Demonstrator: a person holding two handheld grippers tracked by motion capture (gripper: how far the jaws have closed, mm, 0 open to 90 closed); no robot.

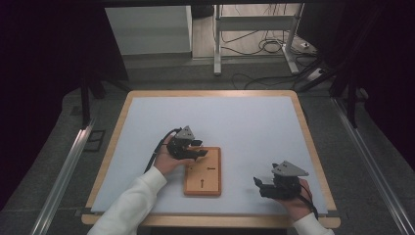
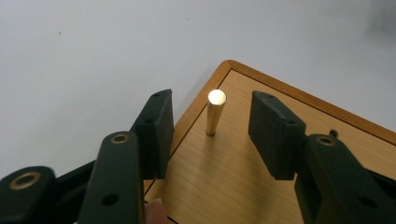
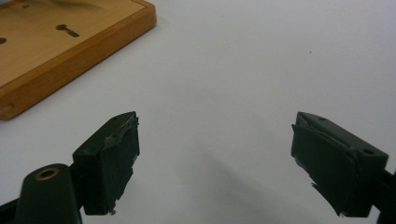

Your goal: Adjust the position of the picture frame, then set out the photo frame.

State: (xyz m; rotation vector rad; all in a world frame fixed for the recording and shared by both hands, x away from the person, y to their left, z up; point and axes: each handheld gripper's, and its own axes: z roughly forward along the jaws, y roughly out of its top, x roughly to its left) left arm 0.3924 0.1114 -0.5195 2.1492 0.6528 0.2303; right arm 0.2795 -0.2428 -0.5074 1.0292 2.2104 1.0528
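A bench (image 1: pixel 147 112) with a pale wooden rim carries a smooth, matte sheet of light grey-white. On it, toward the near edge, lies a flat rectangular wooden board (image 1: pixel 202 180) with rounded corners, a darker orange-brown raised border and a lighter, fine-grained inset face.

In the left gripper view, a slim brass-coloured metal peg (image 2: pixel 214 115) stands upright from the board (image 2: pixel 243 186) close to one corner, its rounded top shining in the light. The left claw (image 2: pixel 212 133) is spread open around that peg: one black pad (image 2: pixel 156 133) lies to the peg's left and the other to its right, both apart from it. The pads look like dense, faintly rough foam blocks screwed to hard black plastic arms with brass-ringed holes.

In the high view, the left claw (image 1: pixel 198 153) hovers over the board's far left corner, held by a hand in a white sleeve. Dark keyhole-like marks show on the board's face.

The right claw (image 1: pixel 258 185) sits well to the right of the board, over bare sheet. In the right gripper view, this claw (image 3: pixel 215 168) is wide open and holds nothing; its pad (image 3: pixel 112 163) surfaces are worn and ragged at the edges. The board's corner (image 3: pixel 70 51) lies at the upper left.
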